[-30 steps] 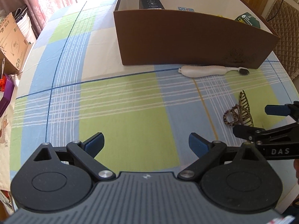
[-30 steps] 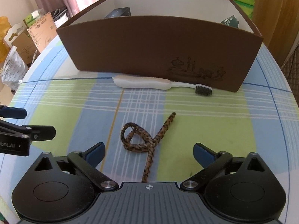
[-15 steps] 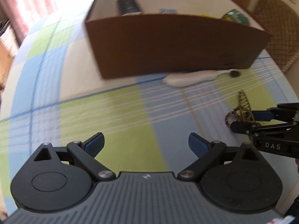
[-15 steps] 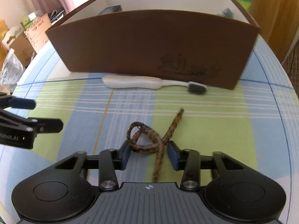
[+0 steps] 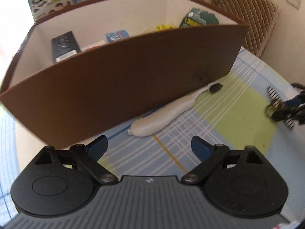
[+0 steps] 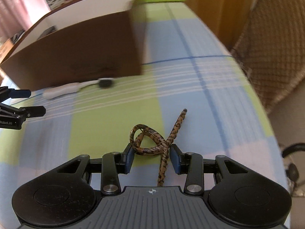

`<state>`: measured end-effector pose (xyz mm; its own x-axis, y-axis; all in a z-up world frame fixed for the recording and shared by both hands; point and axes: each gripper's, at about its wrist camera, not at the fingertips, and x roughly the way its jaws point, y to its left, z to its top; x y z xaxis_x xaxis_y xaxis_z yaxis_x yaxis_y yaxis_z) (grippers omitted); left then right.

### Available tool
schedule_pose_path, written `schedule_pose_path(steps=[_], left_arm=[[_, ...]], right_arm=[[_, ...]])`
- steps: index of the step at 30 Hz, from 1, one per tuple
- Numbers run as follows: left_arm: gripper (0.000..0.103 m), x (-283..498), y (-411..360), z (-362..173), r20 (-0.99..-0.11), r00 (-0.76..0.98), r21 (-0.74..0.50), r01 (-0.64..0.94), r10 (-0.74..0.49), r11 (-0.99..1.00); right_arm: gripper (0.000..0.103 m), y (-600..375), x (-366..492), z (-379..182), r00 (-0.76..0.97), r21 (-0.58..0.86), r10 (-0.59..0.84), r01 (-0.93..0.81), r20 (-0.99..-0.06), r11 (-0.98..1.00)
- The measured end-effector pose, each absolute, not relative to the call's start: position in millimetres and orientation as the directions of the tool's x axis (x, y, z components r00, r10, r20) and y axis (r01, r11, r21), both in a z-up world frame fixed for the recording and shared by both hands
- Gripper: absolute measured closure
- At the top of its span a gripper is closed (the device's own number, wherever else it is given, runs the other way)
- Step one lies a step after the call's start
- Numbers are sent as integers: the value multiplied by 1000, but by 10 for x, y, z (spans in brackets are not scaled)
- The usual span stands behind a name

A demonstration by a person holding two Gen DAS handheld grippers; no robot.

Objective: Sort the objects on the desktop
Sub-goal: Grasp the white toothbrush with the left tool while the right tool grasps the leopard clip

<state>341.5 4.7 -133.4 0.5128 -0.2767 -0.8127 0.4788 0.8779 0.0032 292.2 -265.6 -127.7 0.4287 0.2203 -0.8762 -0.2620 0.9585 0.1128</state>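
My right gripper (image 6: 152,159) is shut on a leopard-print hair clip (image 6: 150,143), whose loop and long prong stick out ahead of the blue pads. The left wrist view catches the same clip (image 5: 274,103) at its right edge. A white toothbrush (image 5: 165,118) with dark bristles lies on the checked tablecloth against the front wall of the brown cardboard box (image 5: 133,72). Just short of the toothbrush handle, my left gripper (image 5: 149,147) is open with nothing in it. The right wrist view has the toothbrush (image 6: 66,89) and the box (image 6: 76,57) at left.
Inside the box lie a black remote (image 5: 64,45), a blue packet (image 5: 118,35), a green packet (image 5: 198,19) and something yellow. A woven chair back (image 6: 270,43) stands past the table's right edge. Printed cartons stand behind the box.
My right gripper went from open to shut on the hair clip, then swung rightward with it. My left gripper stayed open and moved forward and right, close to the box and toothbrush.
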Motion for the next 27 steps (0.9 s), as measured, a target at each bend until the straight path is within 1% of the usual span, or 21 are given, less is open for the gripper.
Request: schedule_pose_path(steps=[7, 10, 14, 16, 21, 24, 25, 27], left_arm=[[23, 3588, -76, -1478, -813, 485, -27, 524, -324, 851], [25, 3593, -162, -1497, -820, 461, -38, 549, -340, 835], [30, 3464, -323, -1457, -823, 394, -94, 618, -410, 781], [30, 3382, -421, -1441, -824, 365, -108, 650, -434, 752], [31, 3410, -595, -1417, -825, 373, -93, 650, -424, 754], [38, 3507, -698, -1427, -833, 375, -79, 648, -407, 757], [44, 3537, -754, -1434, -836, 374, -72, 649, -400, 757], [50, 3556, -841, -1432, -837, 388, -56, 643, -387, 764]], right_arm=[[65, -2944, 2903, -1223, 439, 88, 171, -203, -882, 975], [65, -3036, 2898, -1214, 438, 83, 161, -191, -884, 978], [65, -3136, 2889, -1180, 438, 67, 145, -189, -887, 980], [65, -3184, 2888, -1166, 437, 58, 135, -185, -889, 981], [65, -3268, 2878, -1154, 440, 55, 129, -179, -889, 982], [65, -3300, 2869, -1162, 444, 54, 128, -175, -887, 983], [65, -3307, 2859, -1160, 446, 53, 128, -175, -886, 983], [65, -3327, 2839, -1158, 448, 51, 124, -172, -886, 984]])
